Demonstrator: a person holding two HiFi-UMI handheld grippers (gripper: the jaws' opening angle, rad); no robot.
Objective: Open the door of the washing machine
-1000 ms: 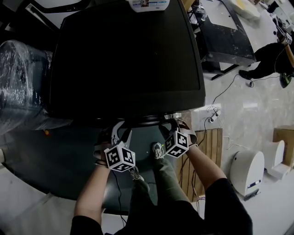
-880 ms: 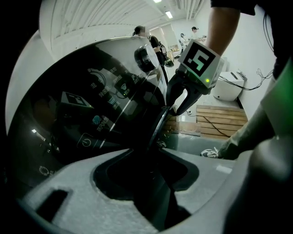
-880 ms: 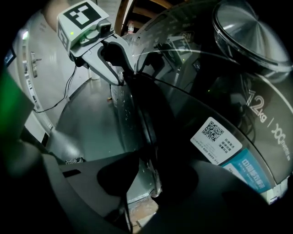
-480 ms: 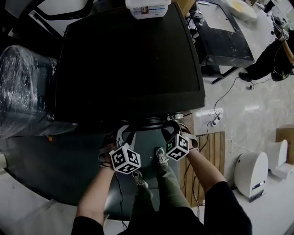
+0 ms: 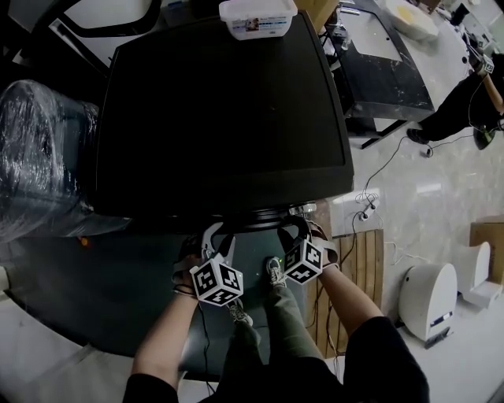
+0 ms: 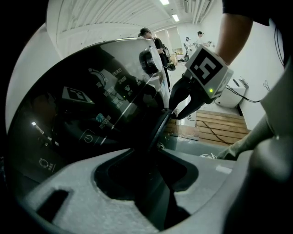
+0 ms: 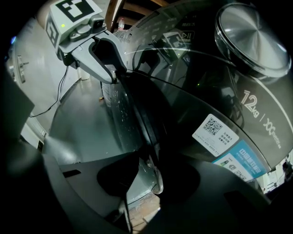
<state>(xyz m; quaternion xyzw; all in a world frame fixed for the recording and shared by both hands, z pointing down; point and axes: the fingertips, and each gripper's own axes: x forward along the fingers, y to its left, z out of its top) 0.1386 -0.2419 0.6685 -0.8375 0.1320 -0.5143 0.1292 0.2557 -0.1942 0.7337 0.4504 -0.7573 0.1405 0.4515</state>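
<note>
The black washing machine [image 5: 220,110] is seen from above, and its round door [image 5: 264,211] juts out under the front edge. My left gripper [image 5: 216,234] is shut on the dark door rim [image 6: 155,132], which runs between its grey jaws. My right gripper [image 5: 295,222] is shut on the same rim [image 7: 137,114] further round, beside a chrome latch [image 7: 155,176]. Each gripper view shows the other gripper on the rim: the right gripper [image 6: 177,111] and the left gripper [image 7: 115,75]. The door's glass [image 7: 197,105] carries a QR sticker [image 7: 215,130].
A white tub [image 5: 257,17] sits at the back of the machine's top. A plastic-wrapped bulk [image 5: 39,149] stands to the left. To the right are a wooden pallet [image 5: 366,252], a power strip [image 5: 366,206], a white appliance [image 5: 429,295] and a person [image 5: 465,102]. My feet [image 5: 272,271] are below the door.
Both grippers keep their place on the door rim. The head view has shifted slightly, so more of the white tub shows at the top.
</note>
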